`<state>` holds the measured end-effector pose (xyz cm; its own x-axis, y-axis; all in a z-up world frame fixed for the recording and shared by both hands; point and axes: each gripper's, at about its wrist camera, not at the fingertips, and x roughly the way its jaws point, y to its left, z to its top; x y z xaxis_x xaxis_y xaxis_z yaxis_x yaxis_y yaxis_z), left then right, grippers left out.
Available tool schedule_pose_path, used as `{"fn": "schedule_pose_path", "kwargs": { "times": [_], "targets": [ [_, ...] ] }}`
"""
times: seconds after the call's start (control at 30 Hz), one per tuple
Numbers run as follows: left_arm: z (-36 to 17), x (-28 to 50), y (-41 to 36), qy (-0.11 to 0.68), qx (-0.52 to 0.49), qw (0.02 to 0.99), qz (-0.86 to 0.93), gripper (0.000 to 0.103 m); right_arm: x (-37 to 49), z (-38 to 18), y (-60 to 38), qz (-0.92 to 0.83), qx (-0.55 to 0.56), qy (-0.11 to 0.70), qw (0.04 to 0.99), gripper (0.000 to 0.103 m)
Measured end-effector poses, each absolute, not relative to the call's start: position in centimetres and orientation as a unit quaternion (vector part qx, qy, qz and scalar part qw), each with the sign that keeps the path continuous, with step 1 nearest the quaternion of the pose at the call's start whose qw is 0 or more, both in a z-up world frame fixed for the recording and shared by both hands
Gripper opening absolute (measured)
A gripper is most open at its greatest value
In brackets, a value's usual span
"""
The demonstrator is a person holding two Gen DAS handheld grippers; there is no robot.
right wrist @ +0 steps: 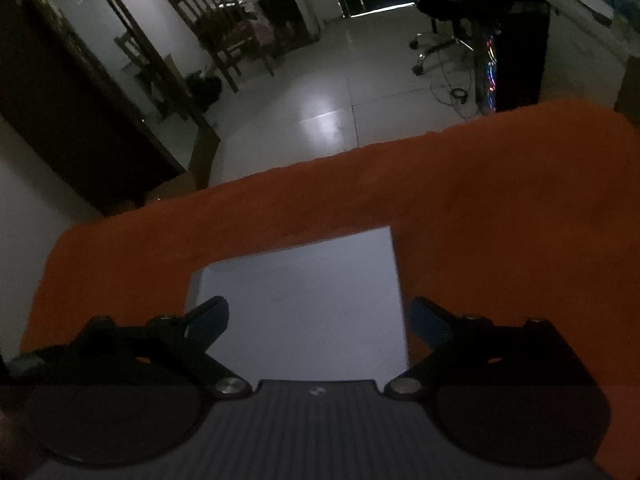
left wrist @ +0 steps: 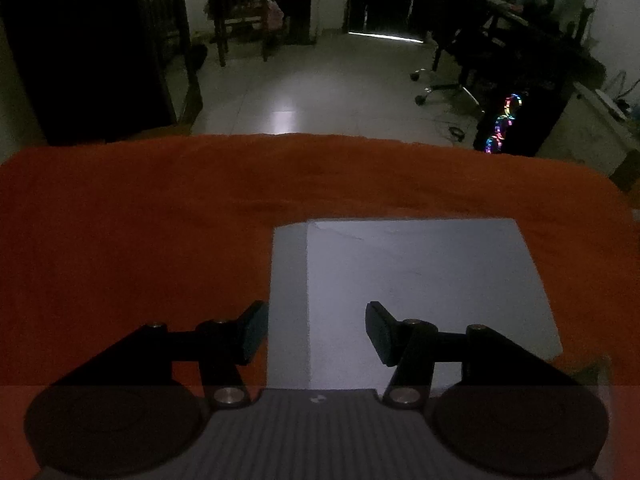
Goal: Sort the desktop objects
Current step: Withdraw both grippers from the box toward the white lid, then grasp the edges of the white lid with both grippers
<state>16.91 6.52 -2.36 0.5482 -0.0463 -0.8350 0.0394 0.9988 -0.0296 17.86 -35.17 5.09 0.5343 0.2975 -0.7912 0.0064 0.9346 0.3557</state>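
Note:
A pale grey-white flat sheet (left wrist: 420, 280) lies on the orange cloth (left wrist: 140, 220) that covers the table. In the left wrist view my left gripper (left wrist: 317, 330) hangs above the sheet's left part, jaws apart, with nothing between the pads. In the right wrist view the same sheet (right wrist: 304, 300) lies on the orange cloth (right wrist: 500, 200), and my right gripper (right wrist: 318, 320) stands wide open above it, one finger at each side edge, holding nothing. No other desk object shows in either view.
The cloth's far edge (left wrist: 300, 136) drops to a tiled floor. Beyond stand wooden chairs (left wrist: 240, 12), a dark cabinet (left wrist: 80, 48), an office chair (left wrist: 452, 60) and a lit computer tower (left wrist: 504, 124). The room is dim.

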Motion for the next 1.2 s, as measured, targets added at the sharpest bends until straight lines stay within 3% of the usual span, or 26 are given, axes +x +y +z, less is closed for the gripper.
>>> {"fn": "schedule_pose_path", "kwargs": {
  "times": [0.6, 1.2],
  "targets": [
    [-10.5, 25.1, 7.4, 0.502, 0.011, 0.863, -0.061, 0.05, 24.7, -6.1, -37.1, 0.087, 0.136, 0.508, 0.846, 0.1],
    [-18.0, 29.3, 7.5, 0.525, 0.009, 0.849, -0.067, 0.06, 28.3, -14.4, -35.9, 0.121, 0.121, 0.528, 0.832, 0.1]
  ]
}}
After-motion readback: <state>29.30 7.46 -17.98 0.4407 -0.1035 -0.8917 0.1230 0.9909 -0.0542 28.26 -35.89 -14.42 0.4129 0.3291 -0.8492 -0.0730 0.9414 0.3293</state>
